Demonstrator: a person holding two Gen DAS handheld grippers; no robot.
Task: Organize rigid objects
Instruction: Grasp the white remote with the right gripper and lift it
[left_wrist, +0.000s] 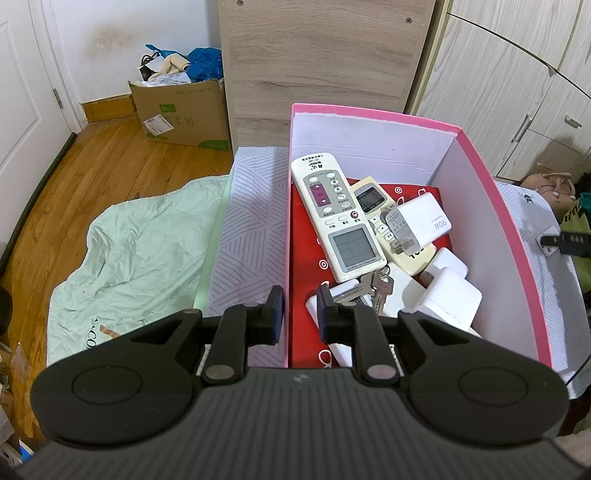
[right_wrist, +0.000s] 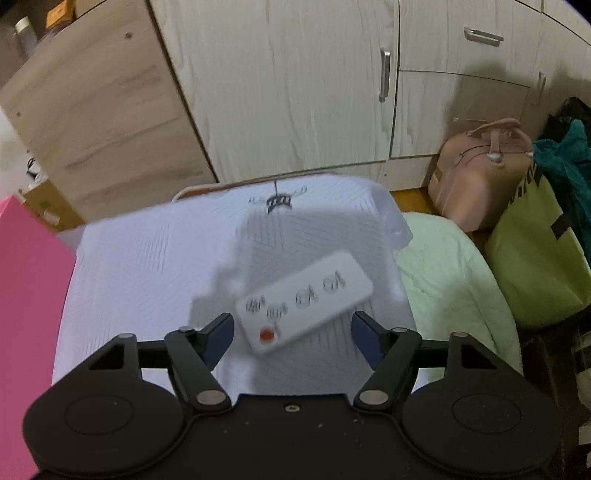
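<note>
a pink cardboard box (left_wrist: 509, 206) with matt white paper-like inner walls holds a white plastic remote (left_wrist: 338, 214) with a grey glossy screen, a yellowed plastic remote (left_wrist: 373, 199), smooth white plastic chargers (left_wrist: 424, 221) and dull metal keys (left_wrist: 380, 286). the box sits on a white woven cloth (left_wrist: 255, 221) with a fine line texture. beside it lie a crumpled pale green fabric sheet (left_wrist: 147, 251), a varnished wooden floor (left_wrist: 110, 158) and a brown corrugated carton (left_wrist: 184, 110). in the right wrist view, a smooth white plastic remote with red button (right_wrist: 304, 301) rests on the cloth, near matt wood-grain cabinet doors (right_wrist: 295, 92) with brushed metal handles (right_wrist: 385, 74).
</note>
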